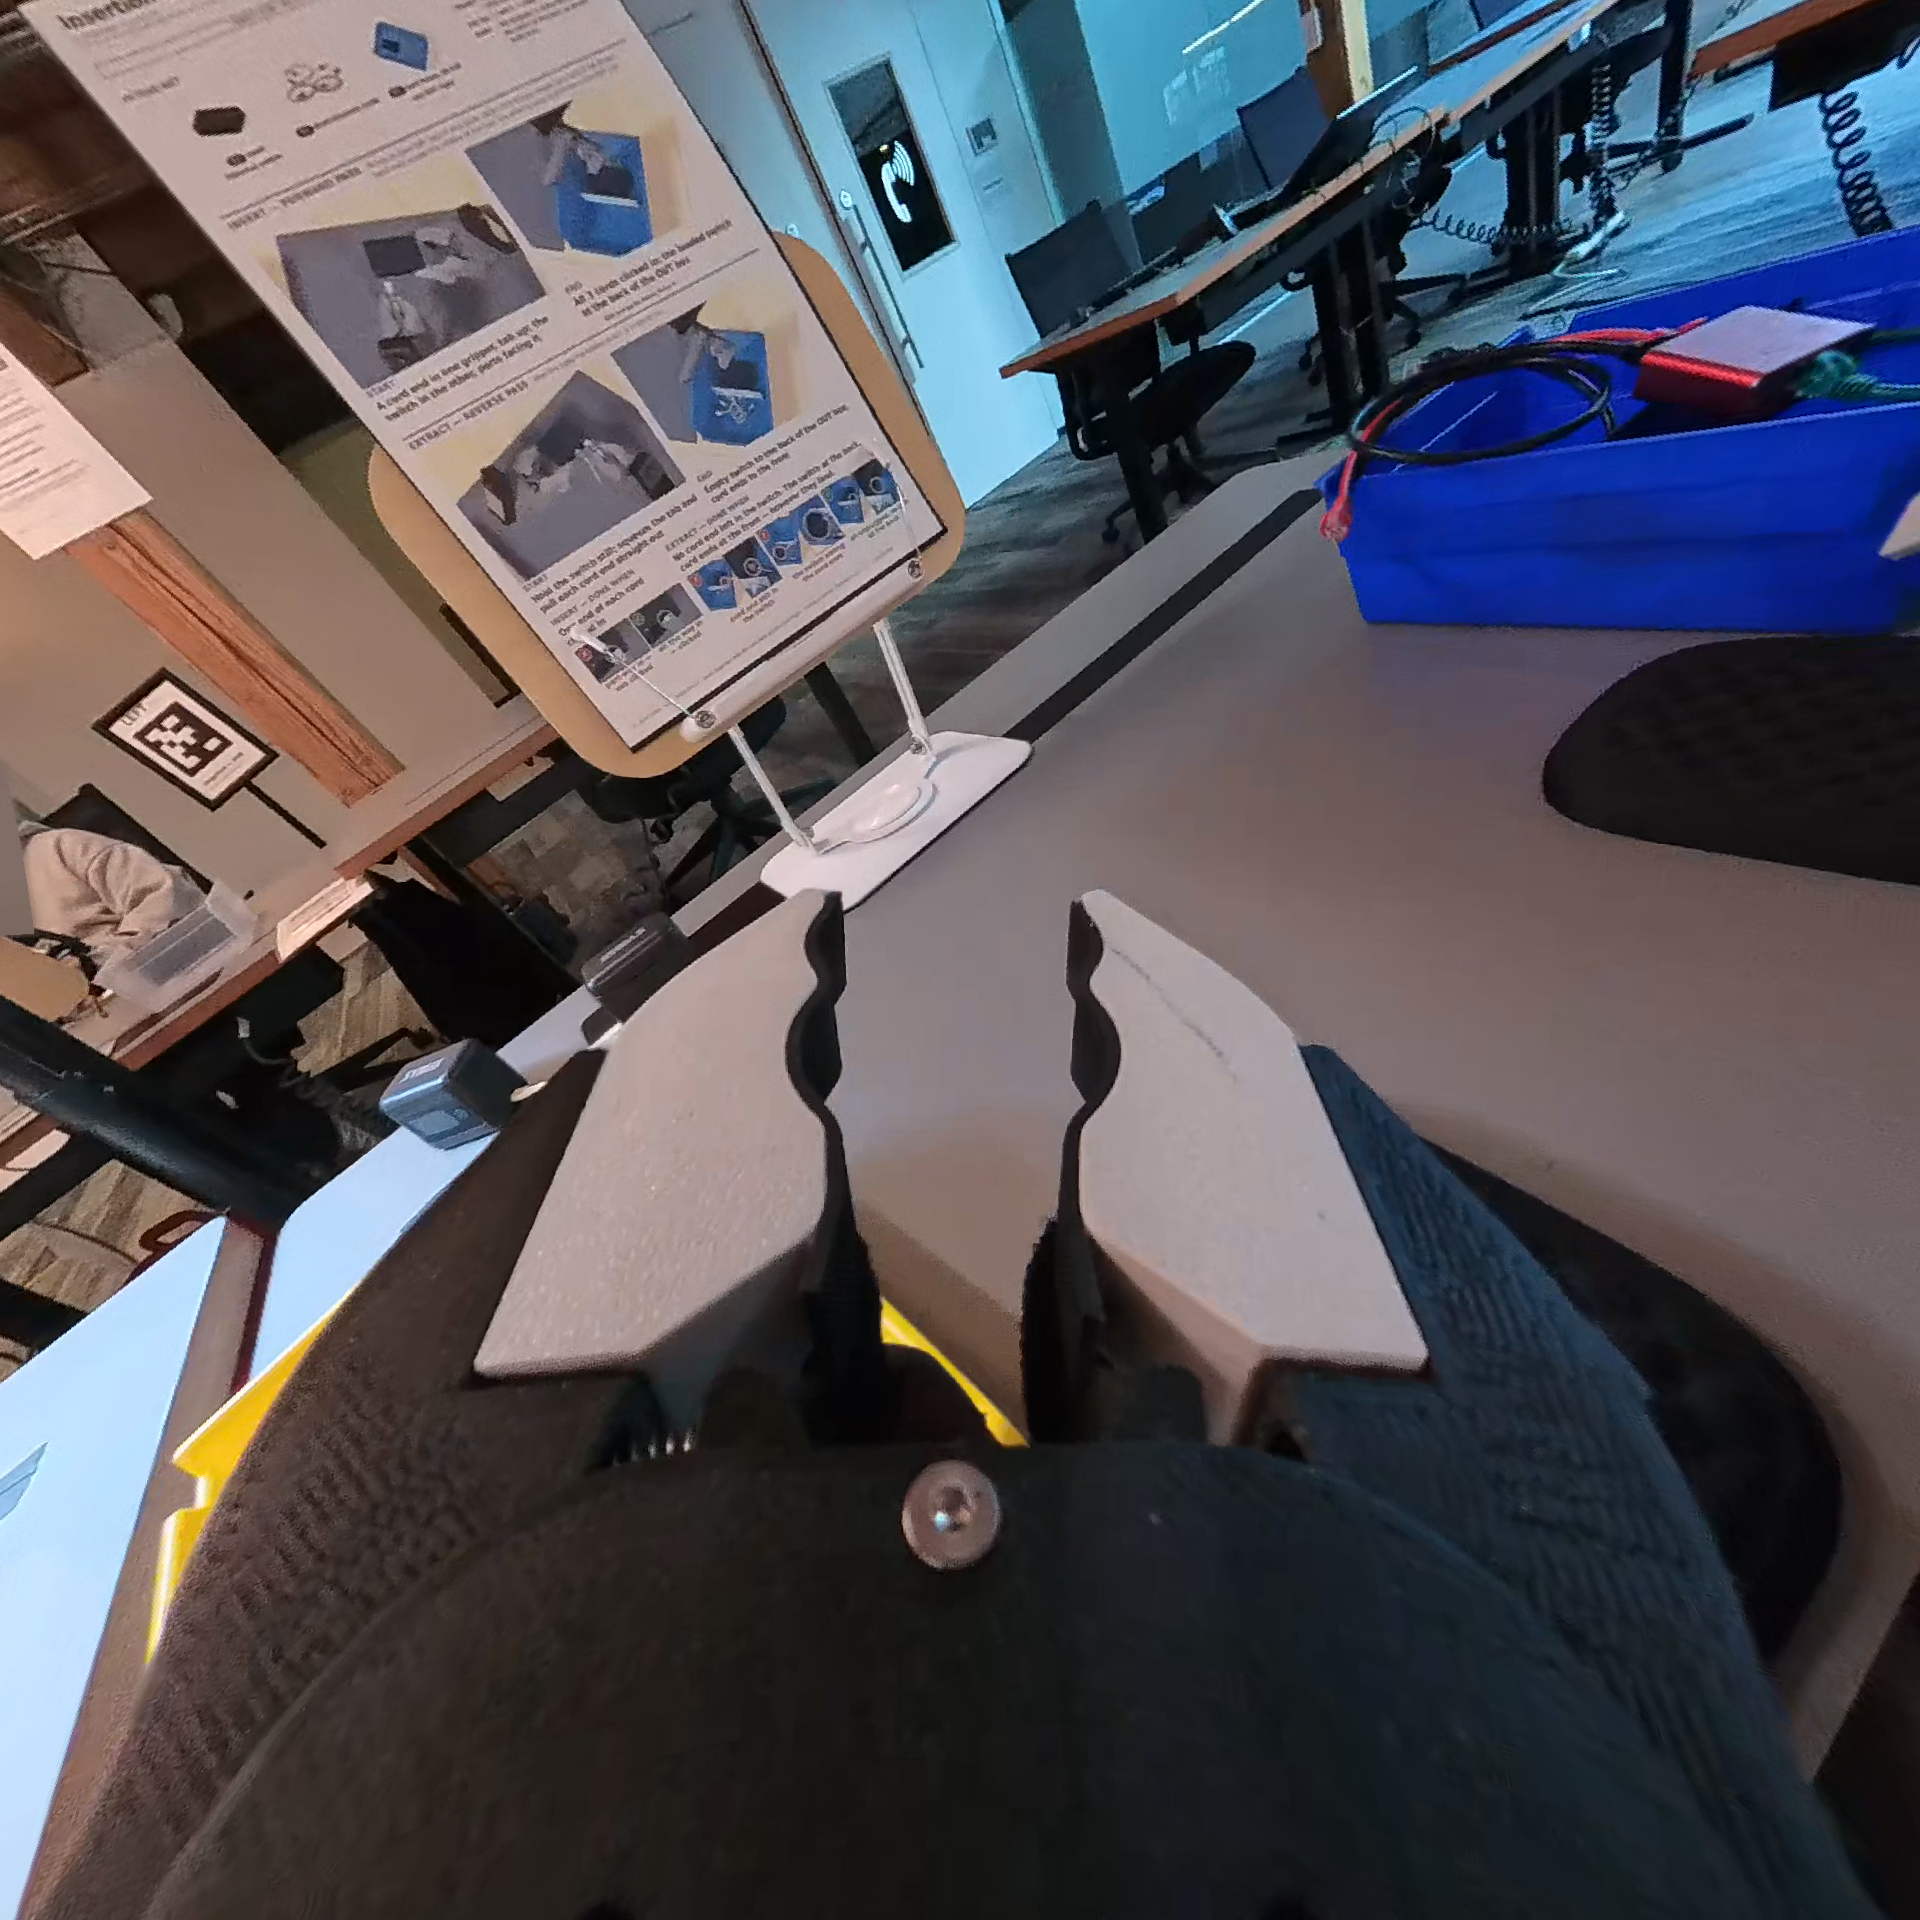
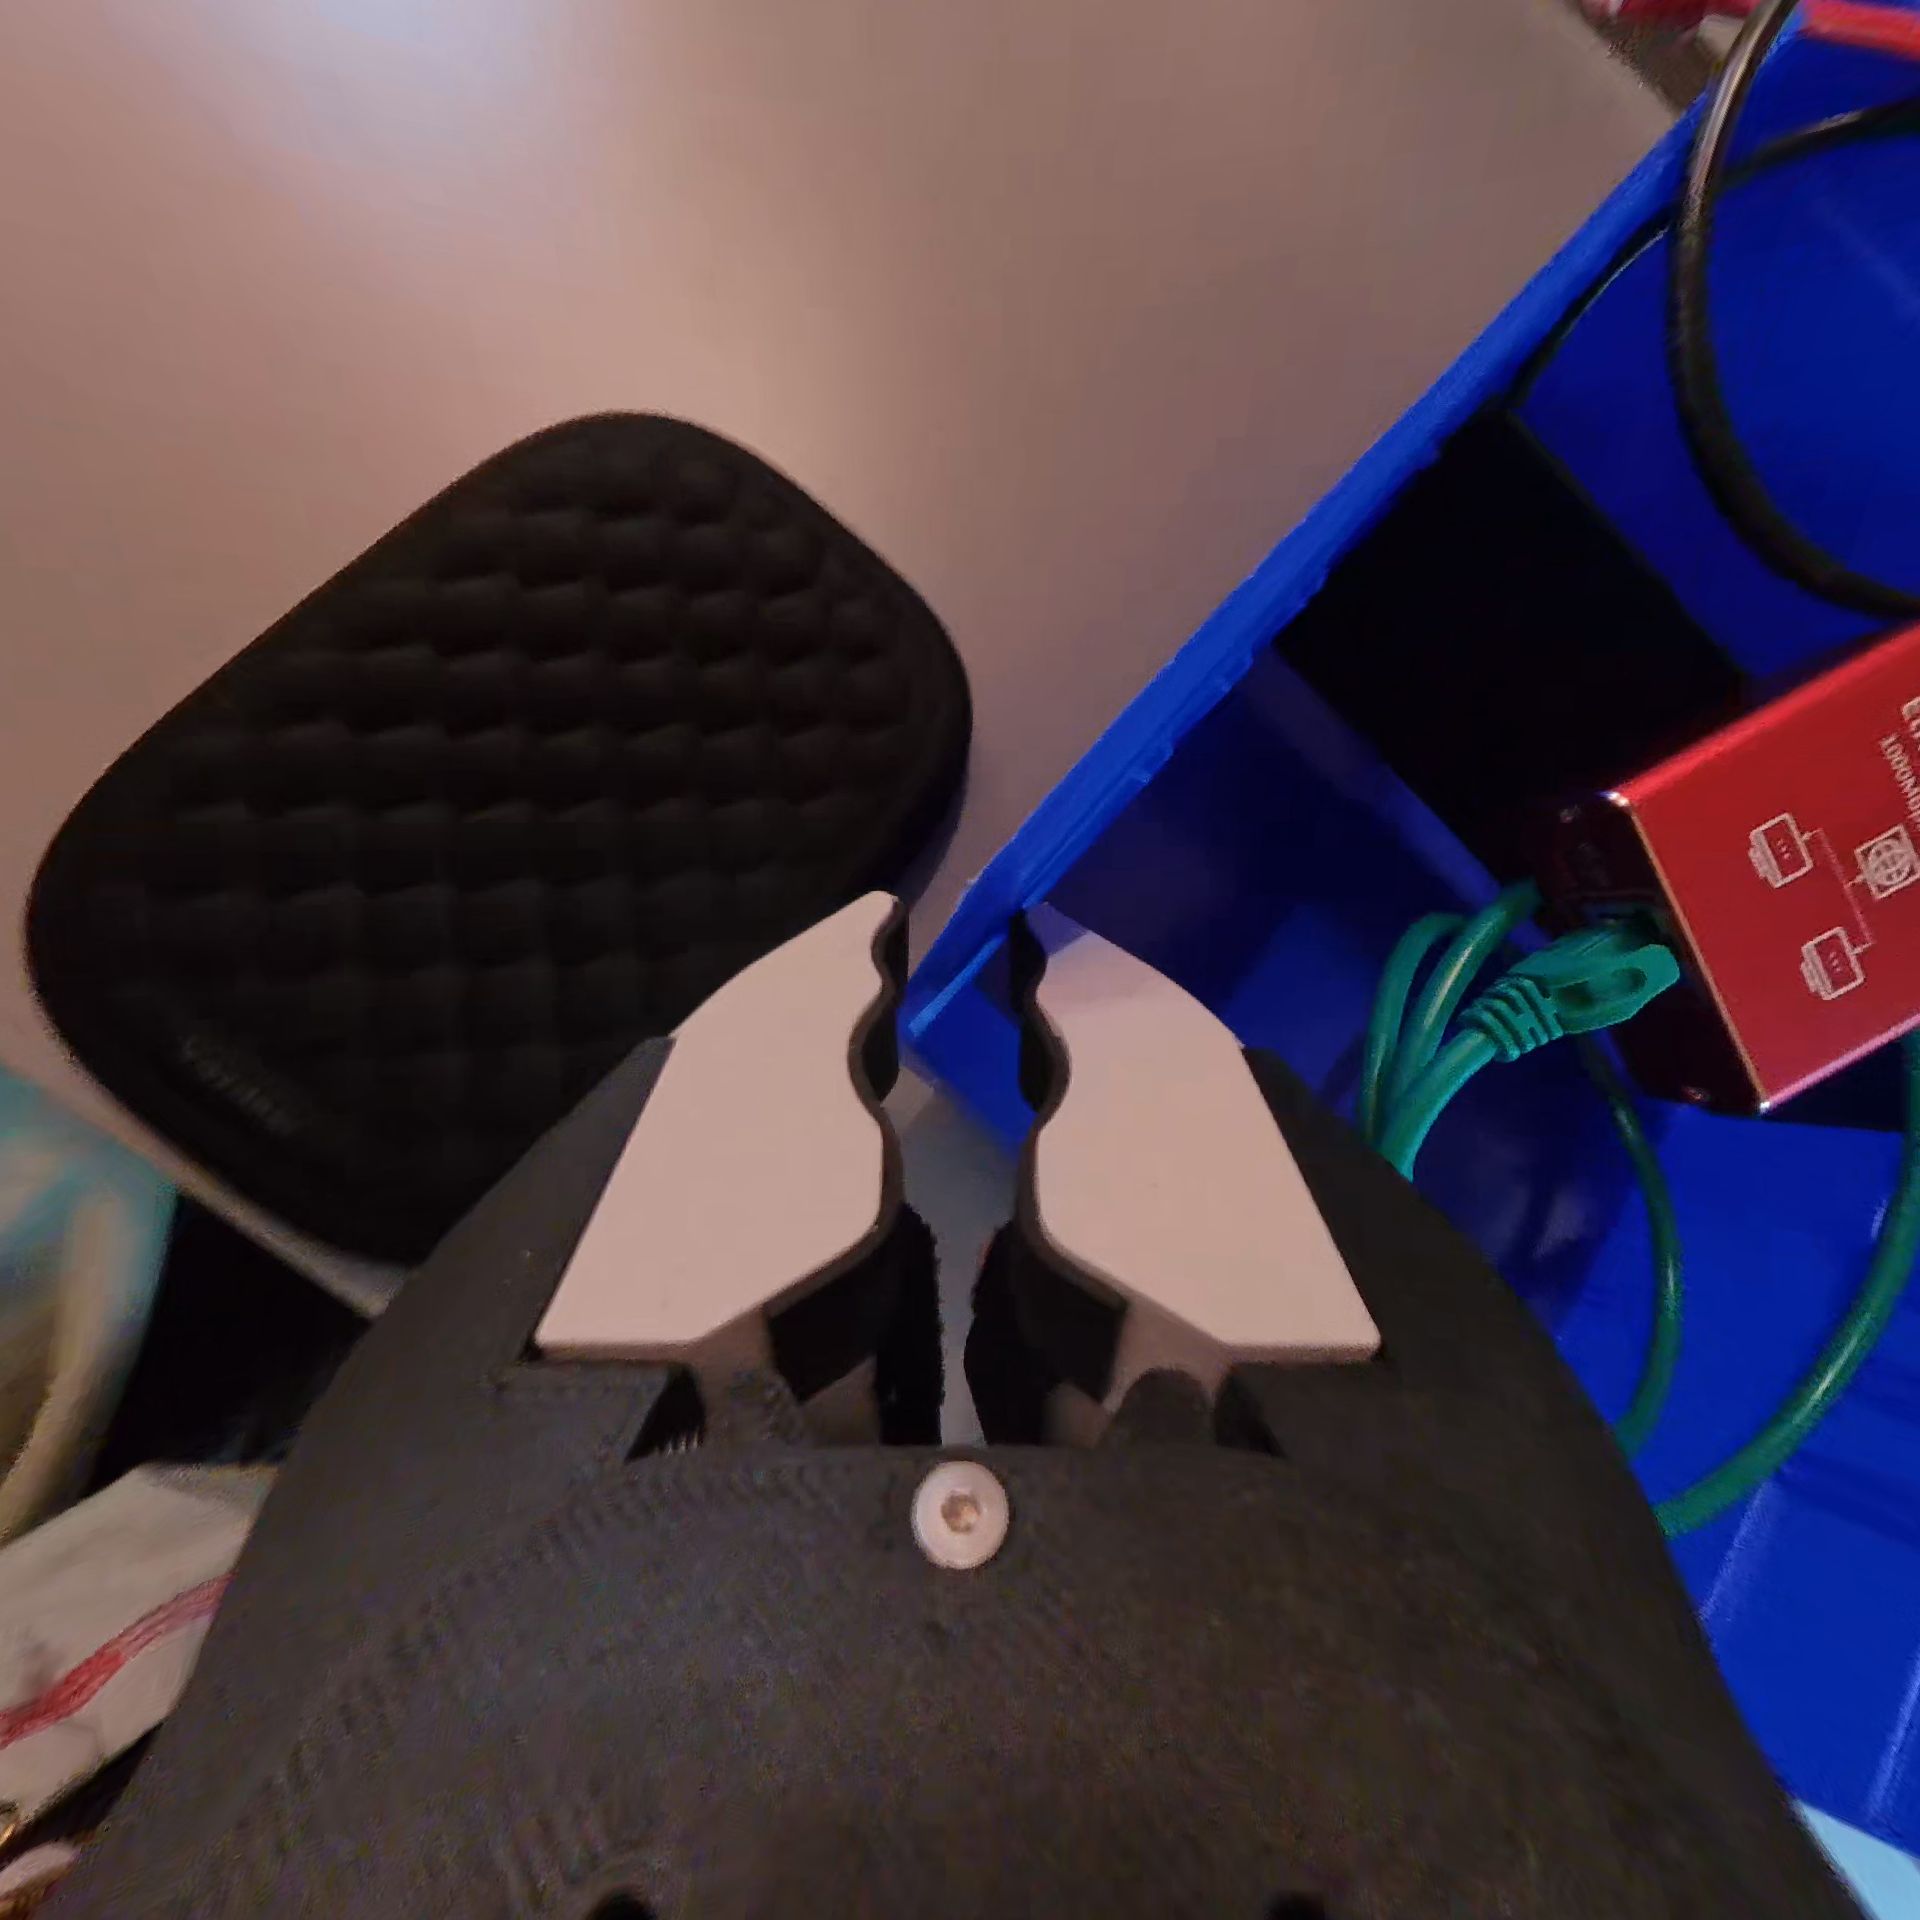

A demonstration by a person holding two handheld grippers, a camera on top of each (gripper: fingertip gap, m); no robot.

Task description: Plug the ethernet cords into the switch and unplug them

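A red switch (image 2: 1787, 883) lies in a blue bin (image 2: 1299, 582) at the right of the right wrist view. Green ethernet cords (image 2: 1455, 1039) are plugged into its end. A black cord (image 2: 1704, 343) loops in the bin's far part. My right gripper (image 2: 956, 920) hovers over the bin's near corner, jaws a narrow gap apart and empty. In the left wrist view, my left gripper (image 1: 956, 925) is open and empty over the grey table (image 1: 1299, 987). The bin (image 1: 1621, 530), the switch (image 1: 1745, 353), a black cord (image 1: 1475, 416) and a red cord (image 1: 1351, 468) lie far to its right.
An instruction board on a white stand (image 1: 582, 343) stands at the table's far edge ahead of the left gripper. A black padded mat (image 2: 488, 790) lies left of the bin, also in the left wrist view (image 1: 1766, 758). Desks and chairs (image 1: 1195, 384) stand beyond. My hands' fingertips stand some 45 cm from each other.
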